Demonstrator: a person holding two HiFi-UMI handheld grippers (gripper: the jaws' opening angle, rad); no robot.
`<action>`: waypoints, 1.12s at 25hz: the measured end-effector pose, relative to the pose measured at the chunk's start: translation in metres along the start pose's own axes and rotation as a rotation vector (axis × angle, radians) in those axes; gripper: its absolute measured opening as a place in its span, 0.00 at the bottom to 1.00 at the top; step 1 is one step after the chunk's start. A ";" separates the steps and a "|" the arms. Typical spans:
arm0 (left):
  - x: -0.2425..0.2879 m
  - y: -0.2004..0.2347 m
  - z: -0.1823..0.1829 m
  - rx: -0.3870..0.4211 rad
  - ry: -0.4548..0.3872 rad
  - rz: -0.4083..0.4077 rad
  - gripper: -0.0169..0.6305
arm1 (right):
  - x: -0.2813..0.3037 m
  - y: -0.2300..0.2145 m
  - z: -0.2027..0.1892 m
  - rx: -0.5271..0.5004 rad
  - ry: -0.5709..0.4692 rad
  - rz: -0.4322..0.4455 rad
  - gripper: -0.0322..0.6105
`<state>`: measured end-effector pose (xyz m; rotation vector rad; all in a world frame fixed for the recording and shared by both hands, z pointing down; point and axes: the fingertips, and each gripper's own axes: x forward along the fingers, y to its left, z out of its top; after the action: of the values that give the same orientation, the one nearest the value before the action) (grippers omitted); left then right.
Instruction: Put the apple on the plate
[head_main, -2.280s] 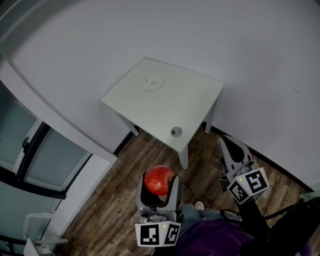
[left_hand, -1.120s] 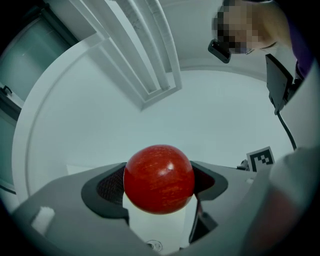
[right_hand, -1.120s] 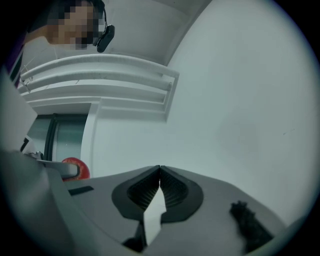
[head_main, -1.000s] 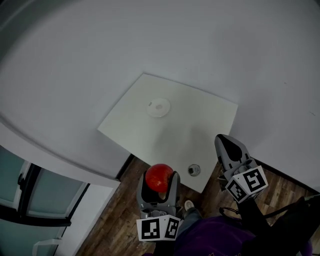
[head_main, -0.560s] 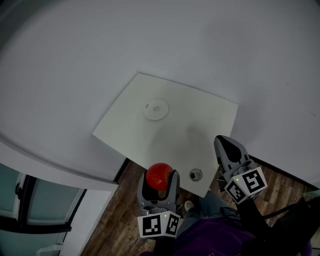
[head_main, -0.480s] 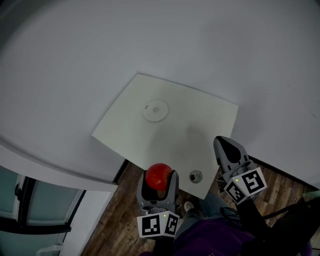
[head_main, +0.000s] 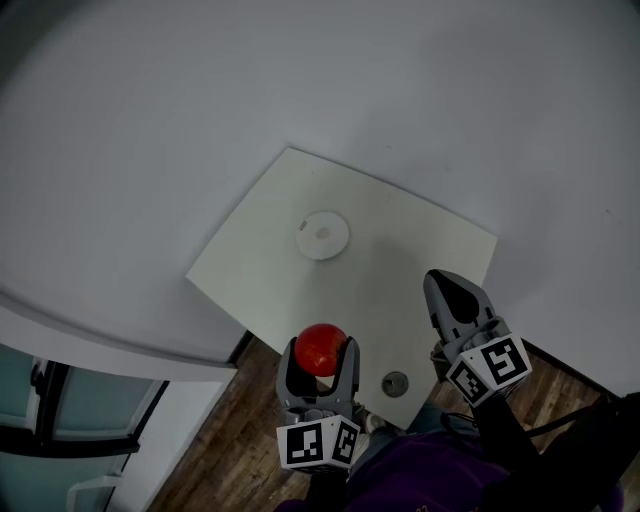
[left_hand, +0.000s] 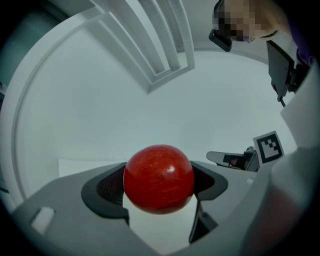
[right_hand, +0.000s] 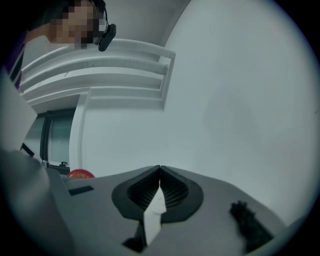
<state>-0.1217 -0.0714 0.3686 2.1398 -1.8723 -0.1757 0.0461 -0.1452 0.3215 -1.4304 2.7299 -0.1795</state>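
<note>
A red apple (head_main: 320, 349) sits between the jaws of my left gripper (head_main: 320, 352), which is shut on it just past the near edge of the white table (head_main: 400, 270). In the left gripper view the apple (left_hand: 159, 178) fills the middle between the dark pads. A small white plate (head_main: 322, 235) lies on the table, well beyond the apple. My right gripper (head_main: 447, 292) hovers over the table's near right part, jaws shut with nothing in them; its tips (right_hand: 160, 170) meet in the right gripper view, where the apple (right_hand: 80, 173) peeks out at the left.
A small round metal thing (head_main: 395, 382) sits near the table's front corner between the two grippers. Wooden floor (head_main: 235, 440) shows below the table edge. A white wall and window frame (head_main: 90, 400) stand at the left.
The view has closed in on the table: both grippers now reach over its near edge, the apple still held by the left one. The plate appears nearer.
</note>
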 end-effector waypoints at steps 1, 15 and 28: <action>0.008 0.001 -0.001 0.002 0.004 0.005 0.61 | 0.007 -0.004 0.000 0.001 0.002 0.008 0.07; 0.112 0.026 -0.030 0.084 0.065 0.019 0.61 | 0.072 -0.051 -0.029 0.036 0.088 0.047 0.07; 0.189 0.053 -0.075 0.151 0.168 0.021 0.61 | 0.106 -0.081 -0.057 0.061 0.143 0.053 0.07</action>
<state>-0.1236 -0.2535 0.4740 2.1549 -1.8625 0.1505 0.0458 -0.2737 0.3891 -1.3785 2.8439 -0.3728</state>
